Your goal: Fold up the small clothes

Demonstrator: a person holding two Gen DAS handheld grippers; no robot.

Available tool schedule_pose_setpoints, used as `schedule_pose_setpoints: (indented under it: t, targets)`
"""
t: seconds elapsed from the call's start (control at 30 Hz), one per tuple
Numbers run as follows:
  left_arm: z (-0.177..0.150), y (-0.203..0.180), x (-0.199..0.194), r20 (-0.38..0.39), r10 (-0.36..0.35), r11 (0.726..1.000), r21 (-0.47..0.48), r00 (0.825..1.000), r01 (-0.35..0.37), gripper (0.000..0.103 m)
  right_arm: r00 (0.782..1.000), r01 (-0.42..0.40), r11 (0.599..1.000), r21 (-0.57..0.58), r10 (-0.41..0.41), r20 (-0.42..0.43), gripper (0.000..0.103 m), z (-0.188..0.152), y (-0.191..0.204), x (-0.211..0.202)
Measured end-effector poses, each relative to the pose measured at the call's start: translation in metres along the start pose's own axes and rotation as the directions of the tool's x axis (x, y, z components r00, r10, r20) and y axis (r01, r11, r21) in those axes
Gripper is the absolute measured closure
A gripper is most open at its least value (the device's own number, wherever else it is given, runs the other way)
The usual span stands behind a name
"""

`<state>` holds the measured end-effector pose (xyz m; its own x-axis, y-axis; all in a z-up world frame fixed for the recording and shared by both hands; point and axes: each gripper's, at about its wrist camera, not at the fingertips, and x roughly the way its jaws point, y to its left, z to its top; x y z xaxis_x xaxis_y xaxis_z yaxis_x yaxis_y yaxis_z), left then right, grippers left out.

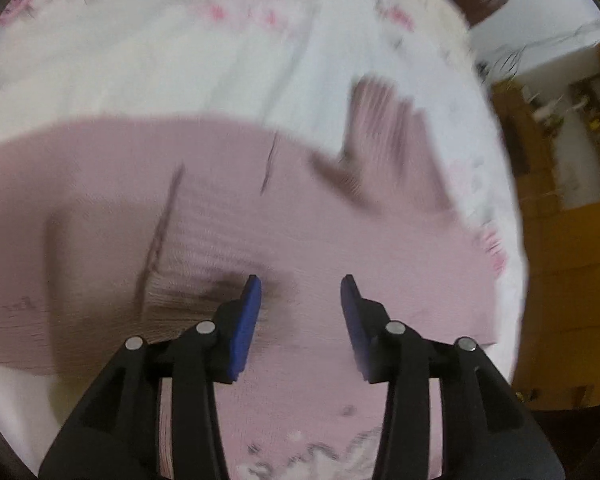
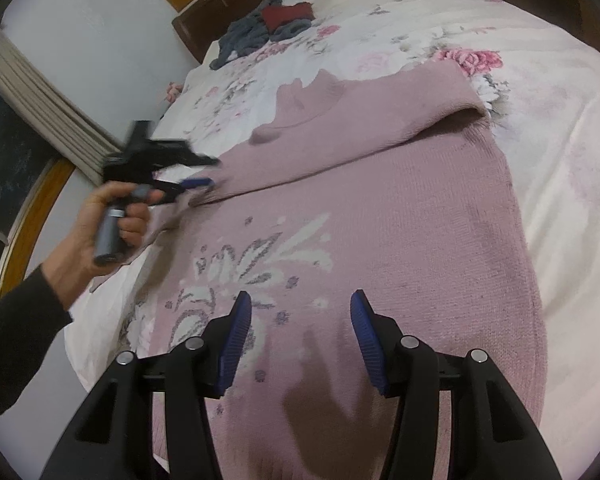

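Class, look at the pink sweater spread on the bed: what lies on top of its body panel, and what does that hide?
A sleeve is folded across the pink sweater, covering its upper part. The white flower pattern below stays visible. Whatever lies under the sleeve cannot be seen.

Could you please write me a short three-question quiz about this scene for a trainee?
1. True or false: the right hand-held gripper is shut on the sweater.
2. Which part of the sweater lies folded across its body: A) the sleeve, B) the hem, C) the collar?
3. Fill in: the grey and red clothes lie at the far end of the ____.

Key:
1. False; its jaws stand open above the sweater.
2. A.
3. bed.
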<state>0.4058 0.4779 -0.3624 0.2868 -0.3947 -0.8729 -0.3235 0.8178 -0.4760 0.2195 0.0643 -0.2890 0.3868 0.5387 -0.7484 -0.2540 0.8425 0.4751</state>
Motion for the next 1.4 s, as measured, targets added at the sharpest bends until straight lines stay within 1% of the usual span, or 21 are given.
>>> schedule_pose_setpoints:
  t: [0.07, 0.13, 0.2, 0.27, 0.33, 0.37, 0.4, 0.5, 0.6, 0.67, 0.77, 0.87, 1.03, 1.1, 1.13, 1.17, 1.23, 1.27, 1.3, 1.37, 1.4]
  targets:
    - [-0.001, 0.014, 0.004, -0.003, -0.014, 0.999, -0.035, 1.000, 0.014, 0.074, 1.000, 0.005, 1.000, -0.009, -0.005, 0.006, 0.050, 0.000, 0.003, -0.005]
    - [-0.002, 0.023, -0.008, 0.011, -0.037, 0.998, -0.059, 0.999, 0.038, 0.073, 1.000, 0.012, 1.000, -0.008, -0.012, 0.003, 0.050, 0.000, 0.002, -0.008]
    - [-0.006, 0.036, -0.028, 0.037, -0.027, 0.998, -0.062, 0.999, 0.029, 0.064, 1.000, 0.016, 1.000, -0.008, -0.016, -0.003, 0.050, 0.000, 0.002, -0.009]
    - [-0.012, 0.063, -0.063, 0.103, -0.043, 0.994, -0.095, 0.994, 0.053, 0.042, 1.000, 0.015, 1.000, -0.015, -0.015, -0.003, 0.050, 0.000, 0.003, -0.012]
    - [-0.021, 0.106, -0.109, 0.196, -0.057, 0.985, -0.149, 0.979, 0.087, 0.033, 1.000, 0.012, 1.000, -0.028, -0.012, 0.004, 0.050, 0.001, 0.008, -0.015]
    - [-0.025, 0.128, -0.131, 0.239, -0.040, 0.980, -0.182, 0.970, 0.085, 0.027, 1.000, 0.011, 0.999, -0.037, -0.010, 0.010, 0.046, 0.002, 0.012, -0.018]
    - [-0.030, 0.151, -0.152, 0.278, -0.022, 0.973, -0.215, 0.960, 0.084, 0.026, 1.000, 0.011, 0.999, -0.044, -0.010, 0.012, 0.044, 0.001, 0.015, -0.019]
    - [-0.057, 0.233, -0.218, 0.388, 0.039, 0.932, -0.347, 0.921, 0.107, 0.022, 1.000, -0.002, 0.998, -0.063, 0.002, 0.002, 0.044, 0.000, 0.024, -0.015]
    - [-0.095, 0.316, -0.273, 0.469, 0.107, 0.854, -0.496, 0.877, 0.161, 0.021, 0.999, -0.027, 0.997, -0.078, 0.025, -0.027, 0.044, -0.005, 0.038, -0.006]
    - [-0.110, 0.346, -0.289, 0.482, 0.147, 0.825, -0.541, 0.863, 0.162, 0.021, 0.998, -0.044, 0.995, -0.085, 0.040, -0.044, 0.044, -0.007, 0.048, 0.000]
    - [-0.127, 0.381, -0.294, 0.461, 0.187, 0.787, -0.599, 0.868, 0.148, 0.023, 0.996, -0.066, 0.993, -0.095, 0.060, -0.065, 0.044, -0.010, 0.064, 0.009]
    - [-0.132, 0.400, -0.282, 0.451, 0.181, 0.754, -0.634, 0.874, 0.172, 0.027, 0.995, -0.075, 0.991, -0.109, 0.067, -0.076, 0.044, -0.009, 0.077, 0.016]
    - [-0.120, 0.409, -0.270, 0.453, 0.196, 0.762, -0.629, 0.870, 0.155, 0.027, 0.995, -0.074, 0.988, -0.132, 0.064, -0.079, 0.044, -0.007, 0.089, 0.018]
    - [-0.115, 0.414, -0.268, 0.441, 0.219, 0.758, -0.638, 0.871, 0.133, 0.040, 0.995, -0.069, 0.988, -0.140, 0.057, -0.082, 0.044, -0.008, 0.090, 0.019]
    - [-0.111, 0.416, -0.268, 0.425, 0.227, 0.756, -0.644, 0.876, 0.117, 0.066, 0.995, -0.066, 0.988, -0.141, 0.054, -0.083, 0.044, -0.008, 0.090, 0.020]
    - [-0.107, 0.417, -0.268, 0.414, 0.221, 0.754, -0.647, 0.883, 0.115, 0.100, 0.995, -0.062, 0.988, -0.141, 0.050, -0.085, 0.044, -0.008, 0.089, 0.020]
    - [-0.102, 0.411, -0.275, 0.436, 0.221, 0.761, -0.637, 0.873, 0.125, 0.097, 0.995, -0.056, 0.989, -0.136, 0.044, -0.089, 0.044, -0.008, 0.088, 0.022]
    - [-0.098, 0.404, -0.280, 0.458, 0.213, 0.774, -0.619, 0.863, 0.137, 0.097, 0.995, -0.056, 0.990, -0.133, 0.044, -0.090, 0.044, -0.008, 0.088, 0.022]
    - [-0.091, 0.393, -0.285, 0.478, 0.205, 0.790, -0.596, 0.854, 0.144, 0.097, 0.995, -0.058, 0.990, -0.130, 0.047, -0.091, 0.044, -0.008, 0.088, 0.021]
    - [-0.073, 0.355, -0.304, 0.531, 0.161, 0.841, -0.515, 0.832, 0.166, 0.097, 0.995, -0.064, 0.990, -0.127, 0.054, -0.084, 0.044, -0.006, 0.089, 0.018]
    - [-0.069, 0.343, -0.309, 0.545, 0.146, 0.856, -0.487, 0.825, 0.170, 0.097, 0.995, -0.067, 0.990, -0.126, 0.057, -0.081, 0.044, -0.006, 0.089, 0.016]
